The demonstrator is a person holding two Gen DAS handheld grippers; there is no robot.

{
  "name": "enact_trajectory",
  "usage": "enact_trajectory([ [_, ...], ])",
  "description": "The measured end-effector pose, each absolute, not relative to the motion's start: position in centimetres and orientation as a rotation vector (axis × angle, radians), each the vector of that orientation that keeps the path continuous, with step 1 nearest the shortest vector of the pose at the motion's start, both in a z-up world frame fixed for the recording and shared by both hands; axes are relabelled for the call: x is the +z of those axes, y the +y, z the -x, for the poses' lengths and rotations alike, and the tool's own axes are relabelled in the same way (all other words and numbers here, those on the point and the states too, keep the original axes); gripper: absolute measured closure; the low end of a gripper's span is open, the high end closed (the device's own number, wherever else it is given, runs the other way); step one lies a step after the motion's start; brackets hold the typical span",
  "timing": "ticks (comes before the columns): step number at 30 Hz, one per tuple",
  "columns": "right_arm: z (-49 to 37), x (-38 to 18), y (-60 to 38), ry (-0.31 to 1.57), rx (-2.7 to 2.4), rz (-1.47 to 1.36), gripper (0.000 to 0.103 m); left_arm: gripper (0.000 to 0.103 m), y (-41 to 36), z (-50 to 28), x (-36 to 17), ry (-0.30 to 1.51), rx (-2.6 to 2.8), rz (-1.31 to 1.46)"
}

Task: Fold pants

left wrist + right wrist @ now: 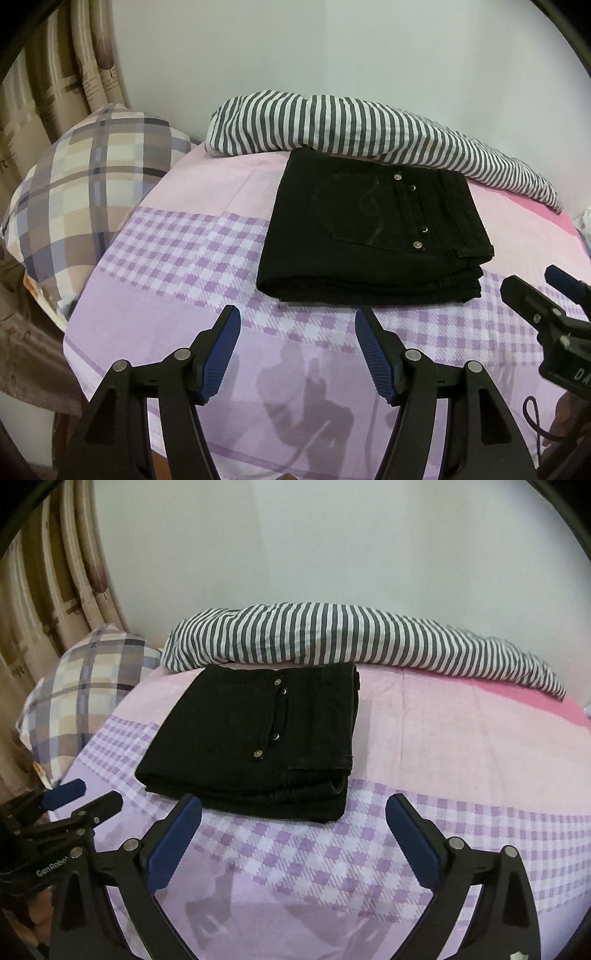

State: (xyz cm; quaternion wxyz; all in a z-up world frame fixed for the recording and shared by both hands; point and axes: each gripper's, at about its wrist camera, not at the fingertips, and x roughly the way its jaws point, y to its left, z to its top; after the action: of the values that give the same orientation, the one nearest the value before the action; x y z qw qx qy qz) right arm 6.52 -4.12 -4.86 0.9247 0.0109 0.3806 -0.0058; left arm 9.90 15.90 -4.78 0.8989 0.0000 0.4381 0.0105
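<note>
We see the black pants (373, 236) folded on the bed (177, 258); our left gripper (297, 350) and right gripper (293, 830) both gape empty.

We read white letters "GenRobo", cut off by a finger, on the black body of the left tool (83, 794). On the right tool (546, 280) we make out only "DA" at the picture's edge.

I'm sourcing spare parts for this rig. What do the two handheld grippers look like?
Both match. The left gripper and right gripper have black plastic linkage arms with round silver pivot pins, and each finger carries a ribbed blue pad. The left gripper's body bears white lettering reading "GenRobo", cut off. A thin black cable loops below the right gripper.
</note>
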Motion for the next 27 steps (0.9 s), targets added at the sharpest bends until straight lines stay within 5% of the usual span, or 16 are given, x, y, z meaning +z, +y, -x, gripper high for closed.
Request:
enact_trajectory([
  [27, -6.98, -5.88, -3.39, 0.85, 0.018, -0.016, 0.003, 0.038, 15.58, -10.01, -5.6, 0.918, 0.038, -0.03],
])
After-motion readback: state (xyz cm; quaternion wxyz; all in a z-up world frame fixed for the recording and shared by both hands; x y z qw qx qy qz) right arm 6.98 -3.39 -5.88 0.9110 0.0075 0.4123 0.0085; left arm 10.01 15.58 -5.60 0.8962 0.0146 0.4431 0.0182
